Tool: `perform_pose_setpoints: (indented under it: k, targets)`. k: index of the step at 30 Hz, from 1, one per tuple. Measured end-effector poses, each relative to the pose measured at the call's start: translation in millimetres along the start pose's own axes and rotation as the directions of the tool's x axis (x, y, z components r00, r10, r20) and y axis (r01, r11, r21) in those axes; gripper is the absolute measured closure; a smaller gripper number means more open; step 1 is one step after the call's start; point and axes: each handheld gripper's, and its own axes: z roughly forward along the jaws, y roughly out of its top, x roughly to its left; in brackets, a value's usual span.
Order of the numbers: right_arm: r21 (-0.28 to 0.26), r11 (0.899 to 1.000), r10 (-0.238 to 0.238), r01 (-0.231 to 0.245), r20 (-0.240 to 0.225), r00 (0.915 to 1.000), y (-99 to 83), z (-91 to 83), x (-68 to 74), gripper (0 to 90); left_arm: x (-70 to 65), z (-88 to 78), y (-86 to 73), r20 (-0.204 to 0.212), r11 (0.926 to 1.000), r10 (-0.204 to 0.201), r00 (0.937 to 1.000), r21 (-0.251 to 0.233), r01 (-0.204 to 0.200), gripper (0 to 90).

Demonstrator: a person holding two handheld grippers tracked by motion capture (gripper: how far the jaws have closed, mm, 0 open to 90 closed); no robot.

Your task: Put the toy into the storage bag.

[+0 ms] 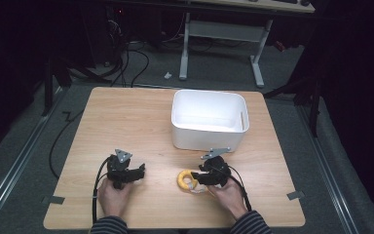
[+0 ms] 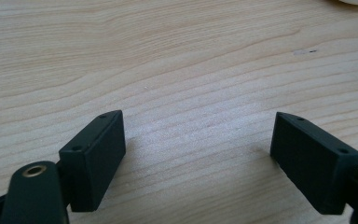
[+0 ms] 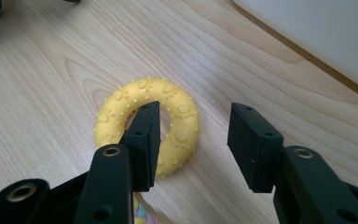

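Both tongs gape: left tongs point(image 2: 198, 144) over bare table point(image 1: 126, 112), right tongs point(image 3: 193, 140) seemingly straddling yellow ring point(image 3: 177, 121).

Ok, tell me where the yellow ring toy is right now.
In the high view the yellow ring toy lies flat on the table, near its front edge, just left of the right hand-held gripper and in front of the white bin.

Dim surroundings — bright, sharp tabletop
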Motion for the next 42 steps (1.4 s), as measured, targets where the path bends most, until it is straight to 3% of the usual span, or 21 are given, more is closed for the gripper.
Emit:
perform_pose_setpoints:
  k: [21, 34, 42]
  targets:
    - [0.080, 0.997, -0.008, 0.008, 0.001, 1.0000, 6.9, 18.4, 1.6, 55.4, -0.4, 0.1, -0.1, -0.002, 1.0000, 0.002, 1.0000, 0.000, -0.002, 18.3]
    - [0.108, 0.994, -0.021, 0.021, -0.006, 0.9998, 7.3, 23.4, 4.8, 67.2, -0.3, 0.0, 0.0, -0.001, 1.0000, 0.002, 1.0000, 0.001, -0.002, 18.3]
    - [0.116, 0.993, -0.020, 0.020, -0.001, 0.9998, 7.7, 23.5, 4.8, 69.5, -0.2, 0.0, -0.1, 0.000, 1.0000, 0.002, 1.0000, 0.001, -0.002, 18.3]
